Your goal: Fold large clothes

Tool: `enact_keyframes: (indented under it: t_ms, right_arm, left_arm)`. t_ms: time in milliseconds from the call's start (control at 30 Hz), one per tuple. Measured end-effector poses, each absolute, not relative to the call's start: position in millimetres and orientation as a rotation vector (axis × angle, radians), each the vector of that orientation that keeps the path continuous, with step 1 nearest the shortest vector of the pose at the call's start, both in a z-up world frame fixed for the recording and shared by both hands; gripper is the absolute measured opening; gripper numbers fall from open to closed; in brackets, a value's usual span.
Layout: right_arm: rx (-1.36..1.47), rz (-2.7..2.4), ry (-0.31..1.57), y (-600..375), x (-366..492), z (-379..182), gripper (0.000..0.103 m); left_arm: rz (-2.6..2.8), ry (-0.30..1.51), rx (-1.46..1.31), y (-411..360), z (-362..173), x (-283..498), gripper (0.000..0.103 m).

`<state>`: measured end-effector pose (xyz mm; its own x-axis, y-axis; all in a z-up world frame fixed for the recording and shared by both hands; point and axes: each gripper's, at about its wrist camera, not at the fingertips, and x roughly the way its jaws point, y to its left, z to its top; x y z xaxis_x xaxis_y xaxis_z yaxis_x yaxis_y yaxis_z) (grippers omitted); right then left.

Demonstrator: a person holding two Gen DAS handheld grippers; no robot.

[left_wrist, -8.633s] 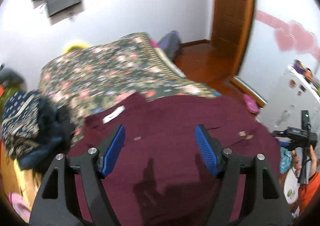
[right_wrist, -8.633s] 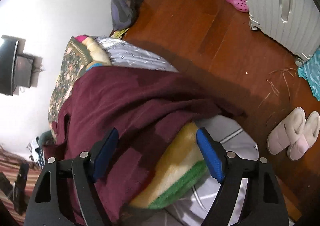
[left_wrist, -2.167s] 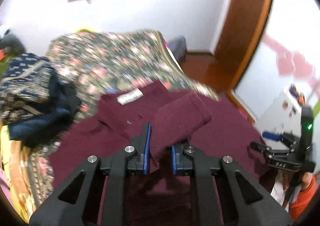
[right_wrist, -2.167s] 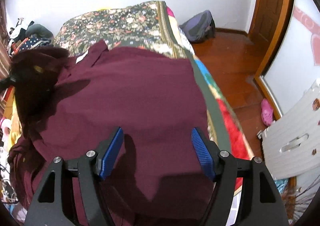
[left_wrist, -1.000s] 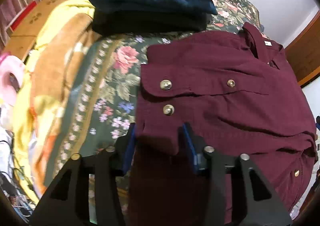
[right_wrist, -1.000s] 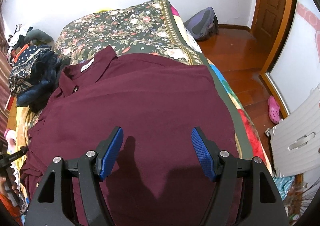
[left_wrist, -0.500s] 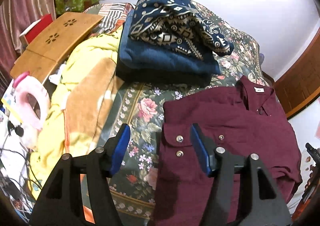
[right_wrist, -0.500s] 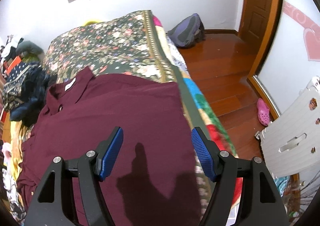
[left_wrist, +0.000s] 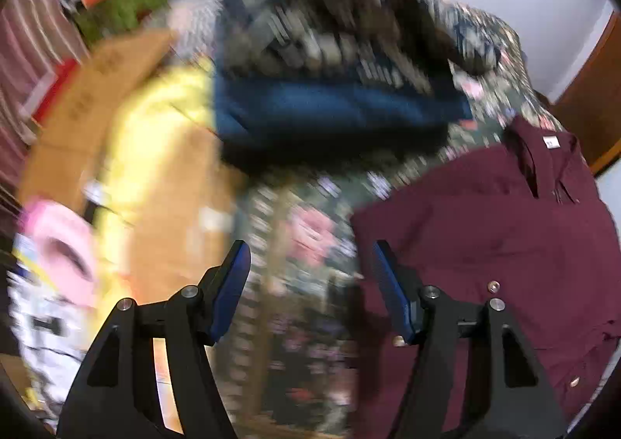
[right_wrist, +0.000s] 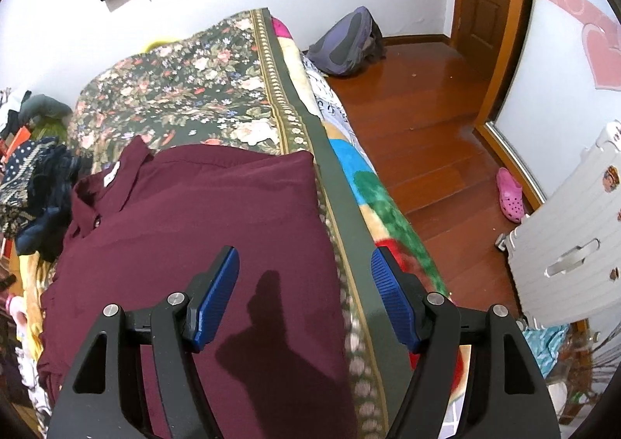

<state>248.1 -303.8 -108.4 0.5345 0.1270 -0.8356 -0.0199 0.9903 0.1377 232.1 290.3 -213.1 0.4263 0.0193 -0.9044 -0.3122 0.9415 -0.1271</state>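
The maroon shirt [right_wrist: 202, 229] looks soft and limp; grip its hem. Left gripper [left_wrist: 310, 285] fingers opening, empty; right gripper [right_wrist: 304, 295] fingers wide.

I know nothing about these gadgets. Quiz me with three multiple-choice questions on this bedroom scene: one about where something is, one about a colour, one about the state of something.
1. Where does the grey-purple backpack lie?
A. On the bed
B. On the wooden floor by the wall
C. On top of the shirt

2. What colour is the shirt spread on the bed?
A. Maroon
B. White
C. Yellow

3. What is the right tool doing?
A. Clamping the shirt's collar
B. Open, with nothing between its pads
C. Shut on a slipper

Answers:
1. B: the backpack sits on the floor beside the bed's far end.
2. A: the shirt is dark maroon against the floral bedspread.
3. B: the right tool has its blue pads spread apart above the shirt, gripping nothing.
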Motion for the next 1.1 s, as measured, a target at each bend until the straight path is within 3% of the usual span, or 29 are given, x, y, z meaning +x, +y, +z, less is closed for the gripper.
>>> enact_keyframes:
  t_ms: [167,500,533,600,633,667,700,767,900,1100]
  right_arm:
    - [0.099,0.091,1.051,-307,278,-124,0.067]
    - [0.265,0.208,1.159,-306,324,-157,0.067]
    - [0.267,0.221,1.174,-303,327,-162,0.066]
    - [0.268,0.247,1.184,-297,328,-165,0.05]
    - [0.259,0.236,1.175,-297,329,-164,0.048]
    - [0.253,0.221,1.16,-296,327,-162,0.04]
    - [0.243,0.192,1.139,-297,324,-158,0.035]
    - [0.237,0.149,1.121,-302,320,-154,0.013]
    - [0.198,0.158,1.046,-298,308,-133,0.007]
    - [0.116,0.196,0.919,-288,296,-85,0.006]
  left_arm:
    - [0.171,1.208,-0.401,278,-271,247,0.064]
    - [0.025,1.181,-0.757,288,-310,262,0.064]
    - [0.013,1.176,-0.755,287,-309,263,0.064]
    - [-0.011,1.168,-0.751,283,-307,266,0.063]
    - [-0.005,1.16,-0.736,281,-306,267,0.054]
    - [0.012,1.155,-0.711,279,-303,268,0.037]
    - [0.071,1.161,-0.635,274,-297,269,0.029]
    - [0.124,1.152,-0.485,259,-283,270,0.017]
    - [0.202,1.06,-0.16,218,-238,260,0.011]
    - [0.218,0.817,0.003,189,-141,247,0.01]
